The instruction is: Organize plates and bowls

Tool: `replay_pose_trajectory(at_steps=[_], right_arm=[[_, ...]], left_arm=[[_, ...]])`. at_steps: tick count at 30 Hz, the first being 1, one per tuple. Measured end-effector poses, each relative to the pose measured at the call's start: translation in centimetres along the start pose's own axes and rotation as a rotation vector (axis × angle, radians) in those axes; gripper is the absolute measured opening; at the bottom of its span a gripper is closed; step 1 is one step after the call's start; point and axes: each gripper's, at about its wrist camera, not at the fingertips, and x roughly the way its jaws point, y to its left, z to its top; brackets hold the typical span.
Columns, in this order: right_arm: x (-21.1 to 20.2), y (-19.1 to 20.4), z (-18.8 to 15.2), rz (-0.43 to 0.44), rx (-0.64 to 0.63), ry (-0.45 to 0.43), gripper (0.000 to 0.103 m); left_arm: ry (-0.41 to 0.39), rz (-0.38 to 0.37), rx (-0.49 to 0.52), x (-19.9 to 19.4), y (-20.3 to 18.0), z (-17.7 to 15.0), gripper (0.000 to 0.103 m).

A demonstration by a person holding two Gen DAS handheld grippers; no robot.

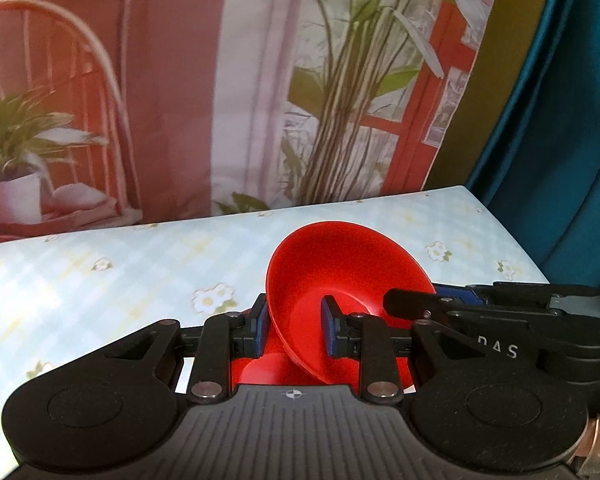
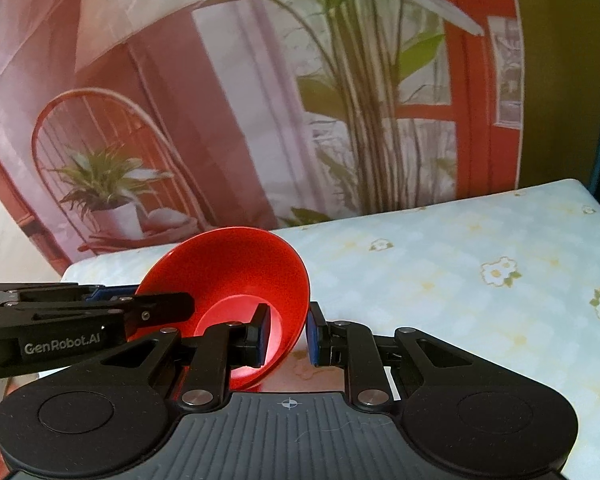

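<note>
Both grippers grip the same red bowl (image 1: 340, 276) from opposite sides, holding it tilted above the table (image 1: 100, 280). Left gripper (image 1: 294, 330) has its blue pads (image 1: 261, 330) on either side of the bowl's left wall, one pad outside and one inside, closed on the rim. Right gripper (image 2: 286, 334) does the same on the bowl's (image 2: 236, 276) right wall, with one pad (image 2: 262, 334) inside the bowl and the other outside, clamped on the rim. In the left wrist view the right gripper (image 1: 452, 300) reaches in from the right, touching the bowl's right edge. In the right wrist view the left gripper (image 2: 112, 300) comes in from the left, marked GenRobot.AI.

More red shows under the bowl in the left view, near the gripper body; whether it is a second bowl or a plate I cannot tell.

A pale checked cloth with small flowers covers the table (image 2: 460, 260). Behind the far edge hangs a printed backdrop (image 1: 180, 100) of plants, a chair and a red window frame. A teal curtain (image 1: 560, 140) hangs at far right.
</note>
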Motion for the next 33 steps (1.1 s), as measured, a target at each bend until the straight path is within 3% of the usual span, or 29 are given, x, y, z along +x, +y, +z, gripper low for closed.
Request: replay_pose_trajectory(at_steps=[15, 33], right_arm=[[2.5, 5.1, -0.8, 0.014, -0.086, 0.059, 0.019], [4.1, 4.7, -1.9, -0.012, -0.113, 0.091, 0.019]], left_arm=[[0.025, 0.009, -0.075, -1.1, 4.7, -2.2, 0.029], [0.088, 0.007, -0.082, 1.4, 5.0, -3.5, 0.029]])
